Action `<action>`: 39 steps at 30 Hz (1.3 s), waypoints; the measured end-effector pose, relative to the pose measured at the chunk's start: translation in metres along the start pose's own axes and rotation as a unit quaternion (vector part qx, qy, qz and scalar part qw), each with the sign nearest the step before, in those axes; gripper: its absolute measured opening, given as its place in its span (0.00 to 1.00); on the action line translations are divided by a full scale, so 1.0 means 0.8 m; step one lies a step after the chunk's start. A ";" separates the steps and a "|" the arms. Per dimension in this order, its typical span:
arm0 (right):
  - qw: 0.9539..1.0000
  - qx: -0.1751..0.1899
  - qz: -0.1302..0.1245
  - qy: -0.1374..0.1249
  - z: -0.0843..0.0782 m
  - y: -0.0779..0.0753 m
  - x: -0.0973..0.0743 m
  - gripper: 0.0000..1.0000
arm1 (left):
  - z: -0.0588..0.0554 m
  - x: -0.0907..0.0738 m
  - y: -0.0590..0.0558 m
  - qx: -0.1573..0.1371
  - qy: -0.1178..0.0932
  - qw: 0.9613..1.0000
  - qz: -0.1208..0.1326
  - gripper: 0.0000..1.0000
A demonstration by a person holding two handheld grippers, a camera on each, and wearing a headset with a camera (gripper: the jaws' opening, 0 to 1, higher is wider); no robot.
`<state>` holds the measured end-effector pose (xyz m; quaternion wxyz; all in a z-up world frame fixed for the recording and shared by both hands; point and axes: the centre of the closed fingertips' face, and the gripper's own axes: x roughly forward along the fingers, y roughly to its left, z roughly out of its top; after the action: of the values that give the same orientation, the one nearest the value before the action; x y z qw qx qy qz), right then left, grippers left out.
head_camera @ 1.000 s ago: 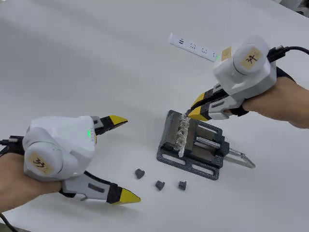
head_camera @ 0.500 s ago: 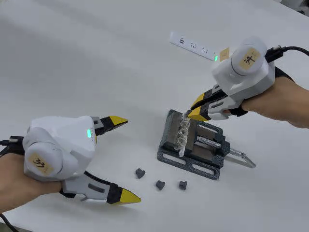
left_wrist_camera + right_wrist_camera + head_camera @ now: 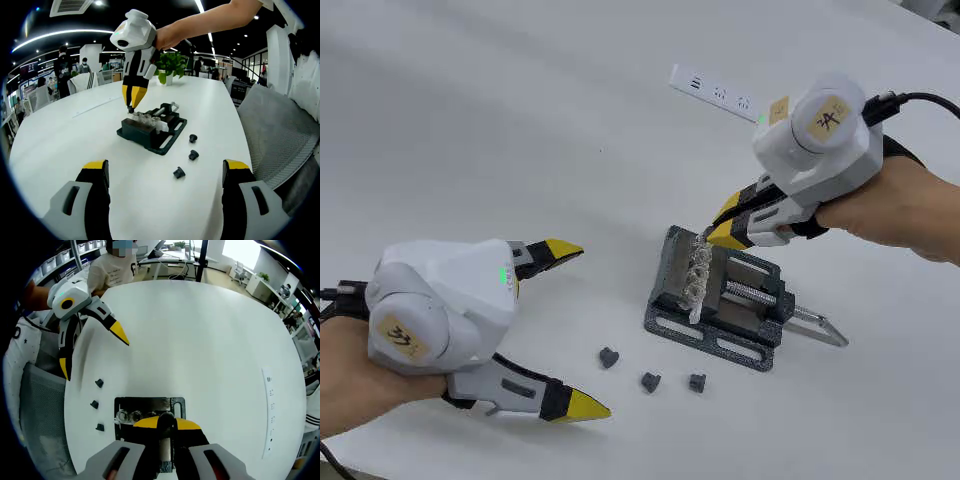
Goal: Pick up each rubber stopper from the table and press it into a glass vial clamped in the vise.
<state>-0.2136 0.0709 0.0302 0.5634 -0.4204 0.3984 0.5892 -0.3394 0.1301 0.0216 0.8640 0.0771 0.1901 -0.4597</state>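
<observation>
A dark vise point(image 3: 740, 305) clamps a row of clear glass vials point(image 3: 698, 270) mid-table. My right gripper point(image 3: 718, 236) hovers at the far end of that row, shut on a small dark rubber stopper point(image 3: 166, 419) right above the vials point(image 3: 127, 416). The left gripper view shows its yellow tips point(image 3: 131, 104) just over the vials point(image 3: 145, 119). Three stoppers point(image 3: 609, 357), point(image 3: 650, 381), point(image 3: 697, 382) lie on the white table in front of the vise. My left gripper point(image 3: 575, 327) rests open at the lower left, nothing between its fingers, a short way from the nearest stopper.
A white power strip point(image 3: 715, 95) lies beyond the vise toward the table's far side. The vise handle point(image 3: 820, 328) sticks out to the right. A potted plant point(image 3: 172, 62) stands at the table's far end and a mesh chair point(image 3: 280, 130) beside it.
My right gripper has tipped slightly up and to the left while its tips stay over the vials. The left gripper and the loose stoppers have not moved.
</observation>
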 end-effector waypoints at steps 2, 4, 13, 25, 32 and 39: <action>1.000 0.001 0.000 0.002 0.000 0.000 0.000 0.05 | 0.000 0.000 0.000 -0.001 0.000 1.000 0.000 0.93; 1.000 -0.001 0.001 0.005 -0.001 0.000 0.000 0.04 | 0.000 0.000 0.001 -0.001 0.000 1.000 0.000 0.93; 1.000 0.002 0.003 0.007 0.000 0.001 0.002 0.03 | 0.001 0.001 0.003 -0.001 -0.002 1.000 0.001 0.93; 1.000 -0.009 0.007 0.010 0.000 0.002 0.002 0.06 | 0.001 0.000 0.002 0.001 0.000 1.000 -0.001 0.93; 1.000 -0.013 0.005 0.007 0.000 0.002 0.002 0.07 | 0.000 -0.001 0.003 0.001 0.001 1.000 0.000 0.93; 1.000 -0.015 0.006 0.004 0.003 0.000 0.003 0.07 | 0.000 -0.001 0.004 0.000 0.000 1.000 0.001 0.93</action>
<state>-0.2139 0.0739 0.0291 0.5520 -0.4287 0.3943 0.5966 -0.3370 0.1329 0.0221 0.8643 0.0771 0.1900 -0.4593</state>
